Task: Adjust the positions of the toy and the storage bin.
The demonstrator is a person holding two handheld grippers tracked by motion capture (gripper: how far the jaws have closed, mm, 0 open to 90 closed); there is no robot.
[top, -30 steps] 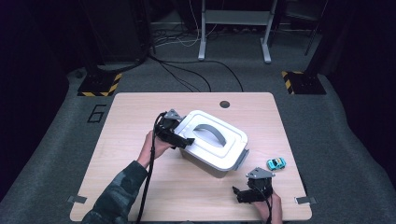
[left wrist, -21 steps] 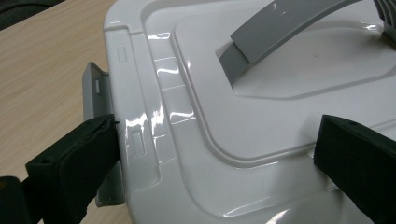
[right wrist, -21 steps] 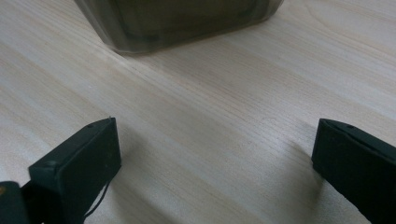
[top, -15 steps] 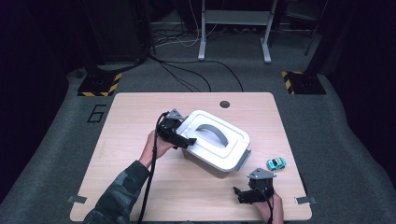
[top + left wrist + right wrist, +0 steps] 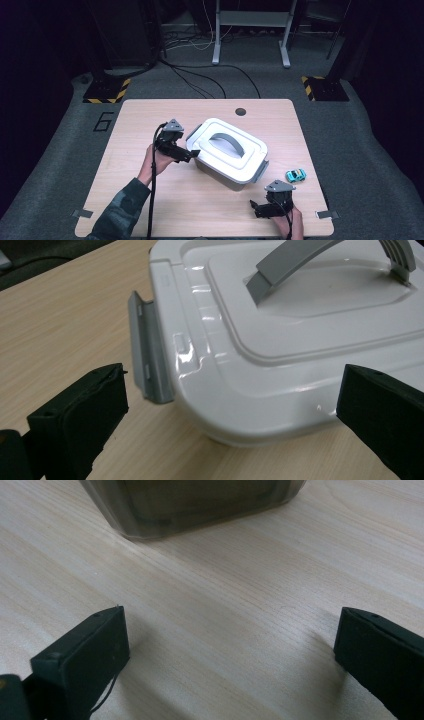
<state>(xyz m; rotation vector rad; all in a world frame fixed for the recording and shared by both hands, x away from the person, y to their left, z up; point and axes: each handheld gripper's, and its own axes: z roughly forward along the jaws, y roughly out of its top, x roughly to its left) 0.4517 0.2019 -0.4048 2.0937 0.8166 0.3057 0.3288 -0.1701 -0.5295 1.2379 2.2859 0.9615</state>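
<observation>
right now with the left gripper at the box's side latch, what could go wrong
The left gripper is open by the grey latch of the white box. The right gripper sits apart, also open, so nothing steadies the box; prying the latch may slide it across the table. A slide toward the right could knock the toy car lying near the edge.

Black left tool (image 5: 192, 153) and right tool (image 5: 254, 209) carry grey three-cornered plates, trailing black cables; the left sleeve (image 5: 118, 214) is camouflage-patterned.

I see the white lidded box (image 5: 227, 152), grey handle up, lid shut, sitting askew mid-tabletop (image 5: 130, 200).
</observation>
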